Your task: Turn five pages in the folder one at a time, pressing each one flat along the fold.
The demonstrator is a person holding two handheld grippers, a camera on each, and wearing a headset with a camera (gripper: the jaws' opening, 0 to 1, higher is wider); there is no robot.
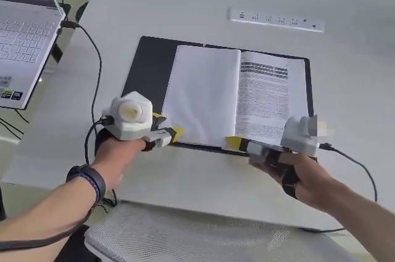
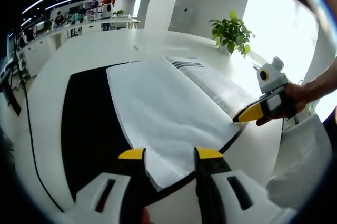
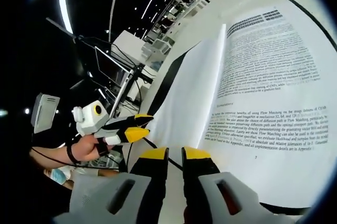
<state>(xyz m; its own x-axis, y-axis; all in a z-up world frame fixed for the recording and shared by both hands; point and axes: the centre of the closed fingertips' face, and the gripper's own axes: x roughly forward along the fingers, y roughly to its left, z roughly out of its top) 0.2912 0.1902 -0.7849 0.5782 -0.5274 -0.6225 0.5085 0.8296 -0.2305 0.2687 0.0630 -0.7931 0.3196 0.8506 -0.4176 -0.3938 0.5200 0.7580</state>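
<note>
Open folder on white table, left gripper at its 7 o'clock edge, jaws apart, right gripper at 6 o'clock by the fold, jaws together.

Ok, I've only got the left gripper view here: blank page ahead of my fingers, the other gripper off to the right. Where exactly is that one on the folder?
Observer: In the head view the right gripper is at the near edge of the folder, just right of the fold, at the foot of the printed page.
Operator: Is it gripping anything?
Observer: In its own view its fingers sit all but shut, and I can't see anything between them.
Operator: Anything beside the folder I should keep away from?
Observer: An open laptop sits off to your left.
</note>
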